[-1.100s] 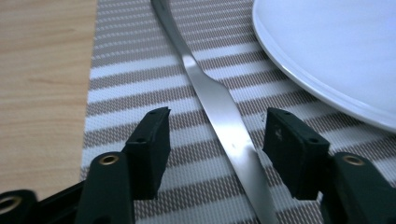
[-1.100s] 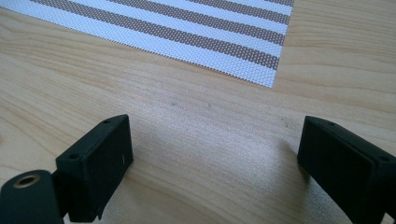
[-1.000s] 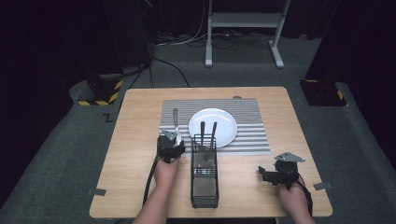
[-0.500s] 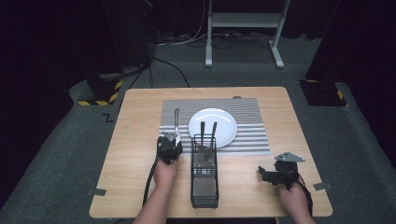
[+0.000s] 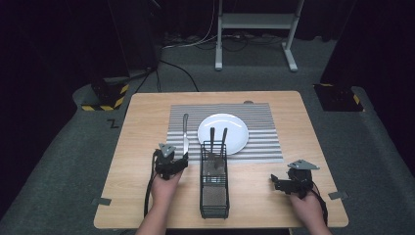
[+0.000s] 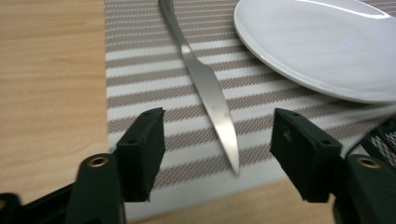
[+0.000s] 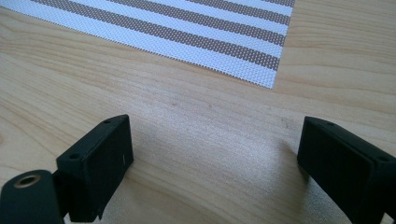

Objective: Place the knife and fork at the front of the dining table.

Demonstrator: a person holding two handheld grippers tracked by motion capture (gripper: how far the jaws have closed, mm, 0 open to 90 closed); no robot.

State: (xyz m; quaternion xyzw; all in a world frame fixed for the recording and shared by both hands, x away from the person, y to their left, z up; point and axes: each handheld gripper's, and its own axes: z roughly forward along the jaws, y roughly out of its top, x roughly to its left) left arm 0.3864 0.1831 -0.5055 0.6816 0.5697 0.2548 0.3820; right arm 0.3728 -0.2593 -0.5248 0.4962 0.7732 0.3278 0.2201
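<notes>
Jaws of the left gripper (image 6: 217,161) stand apart, straddling the tip of the knife (image 6: 205,88), which lies on the striped mat (image 6: 140,84) beside the plate (image 6: 322,51), toward the table's left edge. Thin, stiff and slick-looking steel probably wants pinching across its flat blade. Right gripper (image 7: 215,163) gapes over bare wood.

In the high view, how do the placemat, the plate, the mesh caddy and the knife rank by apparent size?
1. Striped placemat
2. White plate
3. Black mesh caddy, nearer the camera, so second and third are unsure
4. Knife
</notes>
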